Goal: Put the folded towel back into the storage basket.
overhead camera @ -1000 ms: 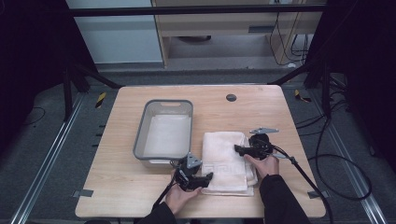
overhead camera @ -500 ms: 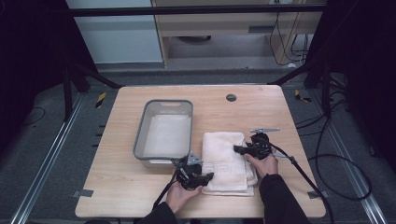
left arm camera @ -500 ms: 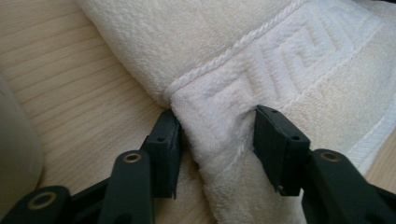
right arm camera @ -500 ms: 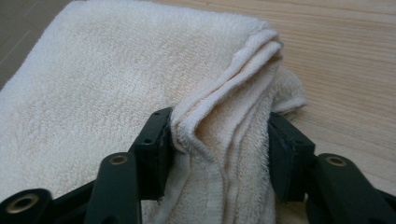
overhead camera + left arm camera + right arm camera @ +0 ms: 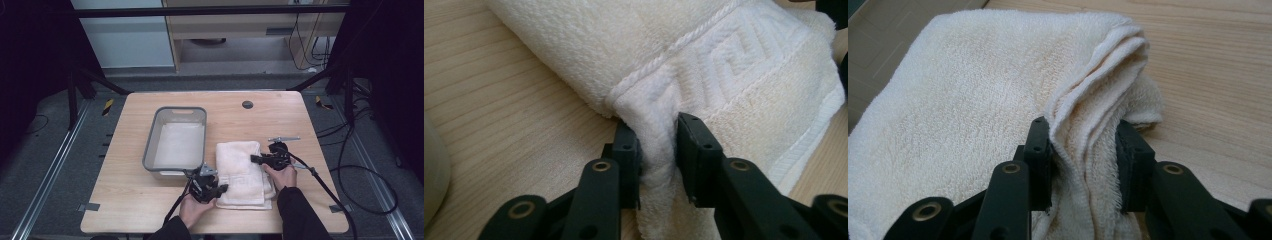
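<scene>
The towel (image 5: 245, 172), folded and cream-white, is lying on the wooden table (image 5: 280, 120) just right of centre in the lower half of the high view, with its left edge close beside the grey tub (image 5: 176, 141). You are gripping it from both sides. Your left gripper (image 5: 220, 189) is sitting at the towel's lower left corner in the high view, your hand (image 5: 192, 210) coming up from the bottom edge of the frame. In the left gripper view its two black jaws are squeezing a pinched-up fold of the towel (image 5: 704, 65) at the middle of the frame, cloth bulging up between them, and the patterned woven border is running off toward the upper right. Your right gripper (image 5: 255, 159) is lying across the towel's right edge, slightly above the middle of the cloth, pointing left in the high view, your other hand (image 5: 282, 176) behind it. In the right gripper view its jaws are clamping a stack of several layered edges of the towel (image 5: 973, 95), which are rising in a ridge toward the upper middle of the frame, with bare wood showing at the upper right. A small dark round disc (image 5: 247, 104) is resting on the table near its far edge, well apart from the towel.
</scene>
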Demonstrator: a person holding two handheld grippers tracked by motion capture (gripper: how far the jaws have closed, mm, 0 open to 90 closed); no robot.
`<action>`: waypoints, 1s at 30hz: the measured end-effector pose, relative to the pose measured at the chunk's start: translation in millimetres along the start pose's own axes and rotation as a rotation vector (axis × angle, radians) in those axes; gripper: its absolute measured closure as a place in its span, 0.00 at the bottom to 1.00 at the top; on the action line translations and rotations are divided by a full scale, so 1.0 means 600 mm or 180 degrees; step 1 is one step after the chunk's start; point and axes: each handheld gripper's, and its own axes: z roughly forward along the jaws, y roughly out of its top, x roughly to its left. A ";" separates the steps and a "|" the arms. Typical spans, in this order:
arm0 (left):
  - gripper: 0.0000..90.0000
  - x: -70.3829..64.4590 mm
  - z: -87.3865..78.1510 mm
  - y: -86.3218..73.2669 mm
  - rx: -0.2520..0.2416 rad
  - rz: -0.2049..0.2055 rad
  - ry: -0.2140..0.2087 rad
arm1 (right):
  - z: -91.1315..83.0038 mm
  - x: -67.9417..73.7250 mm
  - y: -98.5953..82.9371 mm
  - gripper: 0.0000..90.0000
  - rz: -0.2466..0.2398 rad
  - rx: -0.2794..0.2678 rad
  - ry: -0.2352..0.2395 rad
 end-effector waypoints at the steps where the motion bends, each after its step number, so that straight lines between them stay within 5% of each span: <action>1: 0.82 0.002 -0.002 0.000 -0.0011 -0.0010 -0.0029 | -0.003 0.002 0.001 0.73 -0.0046 -0.0019 -0.0012; 12: 0.85 -0.001 -0.022 0.004 -0.0128 0.0032 -0.0063 | -0.026 0.017 0.010 0.74 -0.0166 -0.0152 0.0002; 30: 0.85 -0.024 -0.080 0.032 -0.0446 0.0232 -0.0048 | -0.101 0.047 0.026 0.74 -0.0315 -0.0604 0.0083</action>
